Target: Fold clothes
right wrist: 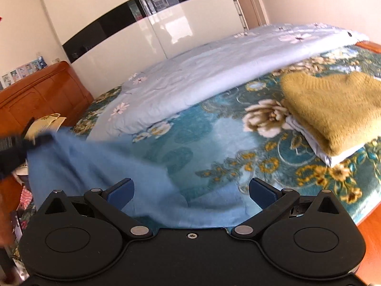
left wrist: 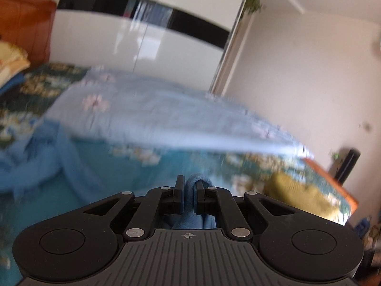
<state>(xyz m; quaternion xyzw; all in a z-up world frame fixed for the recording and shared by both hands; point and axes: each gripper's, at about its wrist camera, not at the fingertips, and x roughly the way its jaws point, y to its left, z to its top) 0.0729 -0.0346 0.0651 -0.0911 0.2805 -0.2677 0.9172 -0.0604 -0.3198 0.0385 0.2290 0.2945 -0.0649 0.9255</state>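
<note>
A blue garment lies spread over the near left part of the bed. My left gripper is shut on a bunched fold of the blue garment, and it shows as a dark blurred shape at the left edge of the right wrist view, lifting a corner of the cloth. My right gripper is open just above the garment's near edge, with nothing between its blue pads. The left wrist view is motion-blurred.
The bed carries a teal floral blanket and a pale blue flowered quilt along its far side. A folded mustard sweater sits on folded white cloth at the right. Wooden headboard left, glossy wardrobe behind.
</note>
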